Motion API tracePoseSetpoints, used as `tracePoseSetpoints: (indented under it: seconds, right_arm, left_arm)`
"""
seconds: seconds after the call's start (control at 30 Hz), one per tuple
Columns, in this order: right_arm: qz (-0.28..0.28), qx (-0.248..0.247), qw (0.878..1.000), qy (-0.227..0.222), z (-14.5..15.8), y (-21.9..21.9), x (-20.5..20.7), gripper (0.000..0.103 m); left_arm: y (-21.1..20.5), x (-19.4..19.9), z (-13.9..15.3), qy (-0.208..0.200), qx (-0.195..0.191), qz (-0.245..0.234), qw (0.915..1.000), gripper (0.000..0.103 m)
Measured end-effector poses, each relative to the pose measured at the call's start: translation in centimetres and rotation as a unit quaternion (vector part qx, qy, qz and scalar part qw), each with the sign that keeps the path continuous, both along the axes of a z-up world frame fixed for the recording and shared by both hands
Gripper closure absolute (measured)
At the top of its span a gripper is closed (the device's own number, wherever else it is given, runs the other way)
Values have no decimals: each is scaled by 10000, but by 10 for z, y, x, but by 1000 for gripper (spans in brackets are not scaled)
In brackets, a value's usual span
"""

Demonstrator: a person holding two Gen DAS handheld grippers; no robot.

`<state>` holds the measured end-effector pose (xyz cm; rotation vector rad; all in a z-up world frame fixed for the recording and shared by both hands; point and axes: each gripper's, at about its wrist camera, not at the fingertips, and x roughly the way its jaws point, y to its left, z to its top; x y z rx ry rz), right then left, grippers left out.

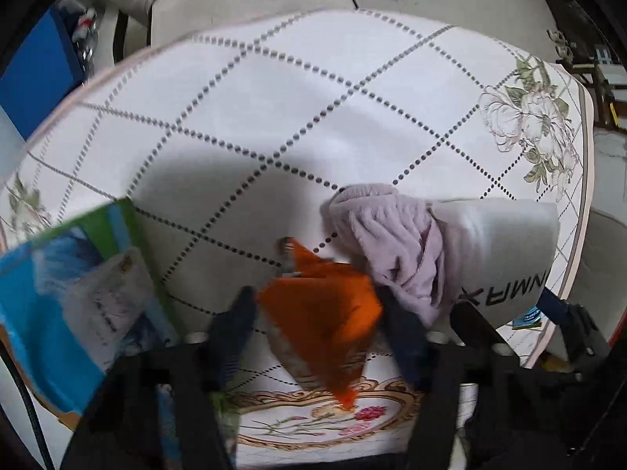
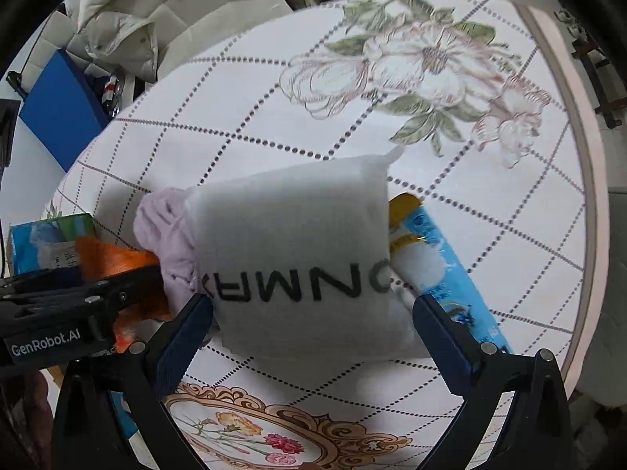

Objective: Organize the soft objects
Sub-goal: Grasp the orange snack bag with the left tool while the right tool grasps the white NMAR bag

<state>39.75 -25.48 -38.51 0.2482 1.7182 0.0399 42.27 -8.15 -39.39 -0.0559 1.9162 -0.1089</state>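
Note:
In the left wrist view an orange cloth (image 1: 325,313) hangs between the fingers of my left gripper (image 1: 317,329), which is shut on it above the table. A lilac fluffy cloth (image 1: 392,246) lies just right of it, against a white foam bag (image 1: 505,254) with black letters. In the right wrist view the white foam bag (image 2: 298,254) sits between the wide-open fingers of my right gripper (image 2: 313,325). The lilac cloth (image 2: 164,235) and orange cloth (image 2: 113,262) lie to its left.
A blue-green tissue pack (image 1: 70,297) lies at the left. A blue packet (image 2: 443,270) lies under the bag's right side. The flowered tablecloth (image 2: 431,58) covers the round table (image 1: 274,117). A white jacket (image 2: 129,15) and blue box (image 2: 58,117) lie beyond the far edge.

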Motion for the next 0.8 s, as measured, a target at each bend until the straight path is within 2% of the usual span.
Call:
tracePoseSetpoints:
  seconds: [0.1, 0.2, 0.23, 0.3, 0.43, 0.63, 0.8]
  right_arm:
    - [-6, -16, 10000, 59, -10, 6, 2, 0]
    - [-154, 30, 9999, 64, -16, 5, 1, 16]
    - [-227, 48, 9997, 46, -13, 4, 0, 23]
    - [-244, 40, 9997, 6, -6, 1, -3, 29]
    - [-252, 14, 9996, -83, 11, 0, -12, 32]
    - [-347, 248, 9976, -549, 73, -1, -39, 32]
    - [-66, 710, 9917, -1066, 143, 30, -62, 32]
  left_arm:
    - [3, -3, -2, -81, 56, 37, 9999, 59]
    - [6, -8, 3, -198, 119, 42, 9997, 64]
    - [7, -10, 7, -267, 129, 45, 9996, 64]
    - [8, -16, 21, -425, 83, 19, 9991, 65]
    - [12, -33, 52, -720, -113, 55, 9973, 65]
    - [46, -64, 127, -1293, -537, 227, 9899, 65]
    - [111, -71, 188, -1664, -596, 520, 9829, 65]
